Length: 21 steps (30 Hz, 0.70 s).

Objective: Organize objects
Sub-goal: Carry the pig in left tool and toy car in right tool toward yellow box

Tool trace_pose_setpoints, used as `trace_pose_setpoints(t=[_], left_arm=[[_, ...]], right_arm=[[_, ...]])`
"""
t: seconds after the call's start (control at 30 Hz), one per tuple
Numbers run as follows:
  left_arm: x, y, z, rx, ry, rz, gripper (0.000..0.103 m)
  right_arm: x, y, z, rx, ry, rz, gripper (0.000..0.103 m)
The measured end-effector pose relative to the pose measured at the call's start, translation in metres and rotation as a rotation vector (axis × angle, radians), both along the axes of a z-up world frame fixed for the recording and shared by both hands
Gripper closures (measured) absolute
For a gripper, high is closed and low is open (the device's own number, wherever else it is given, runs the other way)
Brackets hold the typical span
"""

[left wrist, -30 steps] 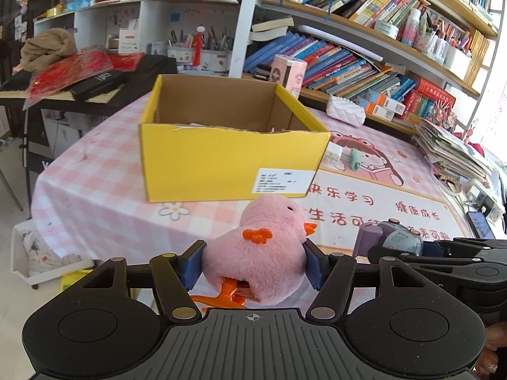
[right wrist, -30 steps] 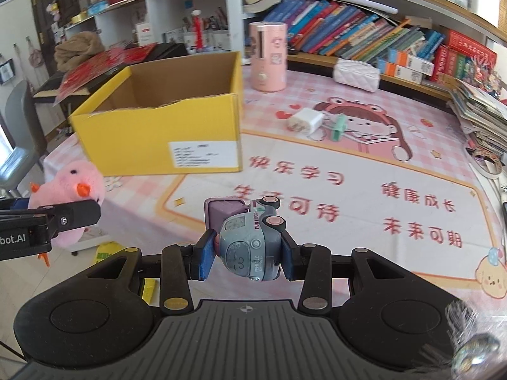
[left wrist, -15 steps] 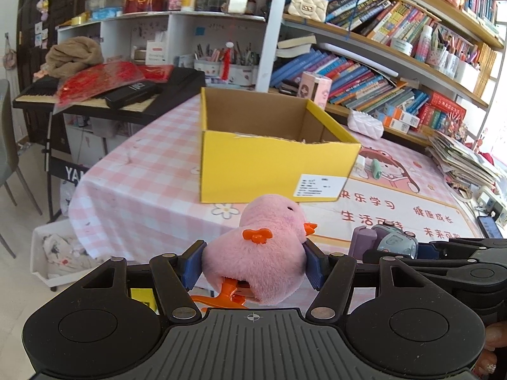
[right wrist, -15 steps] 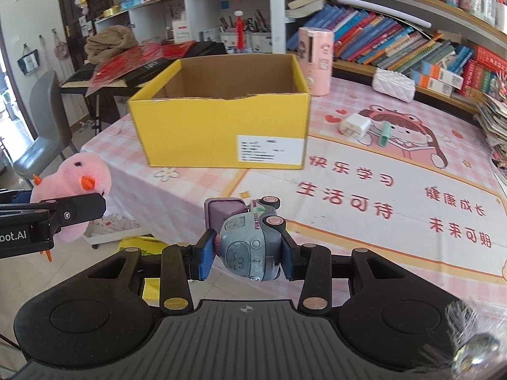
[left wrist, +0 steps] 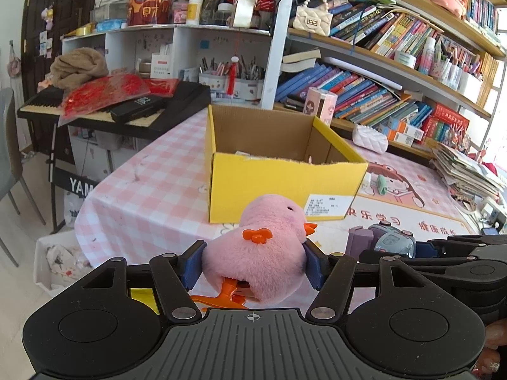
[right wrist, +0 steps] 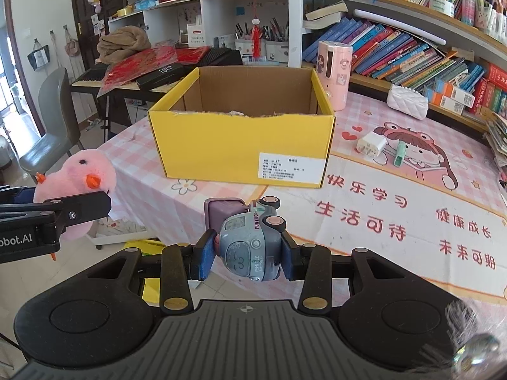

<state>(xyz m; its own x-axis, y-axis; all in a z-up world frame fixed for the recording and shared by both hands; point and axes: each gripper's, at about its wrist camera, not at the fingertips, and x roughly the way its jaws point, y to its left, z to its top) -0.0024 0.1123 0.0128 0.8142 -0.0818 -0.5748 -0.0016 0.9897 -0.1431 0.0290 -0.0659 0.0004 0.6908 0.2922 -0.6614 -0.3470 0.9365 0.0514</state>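
Both tongs backed off: left (left wrist: 253, 267) grips duck (left wrist: 263, 247), right (right wrist: 247, 255) truck (right wrist: 250, 243).

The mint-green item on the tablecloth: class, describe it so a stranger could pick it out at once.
Start at the yellow cardboard box on the pink checked tablecloth, then look right to the printed cartoon girl in a frog hat. On that print lies a white charger plug, and just right of it the mint-green item: slim, stick-shaped and green, whereas the plug is blocky and white.
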Motion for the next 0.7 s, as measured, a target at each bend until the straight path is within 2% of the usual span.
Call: trace_pose_setpoints(t=[0.37,0.57,0.7], left_arm=[[0.053,0.000,0.020,0.035,-0.047,0.037,0.040],[0.097,-0.010,0.031,0.058,-0.077,0.038,0.040],[0.127,-0.017,0.030,0.067,-0.079,0.046,0.040]], right_arm=[[0.052,0.000,0.029,0.062,-0.082,0.038,0.064],[0.100,0.000,0.049,0.091,-0.157,0.067,0.064],[0.137,0.003,0.048,0.064,-0.179,0.091,0.064]])
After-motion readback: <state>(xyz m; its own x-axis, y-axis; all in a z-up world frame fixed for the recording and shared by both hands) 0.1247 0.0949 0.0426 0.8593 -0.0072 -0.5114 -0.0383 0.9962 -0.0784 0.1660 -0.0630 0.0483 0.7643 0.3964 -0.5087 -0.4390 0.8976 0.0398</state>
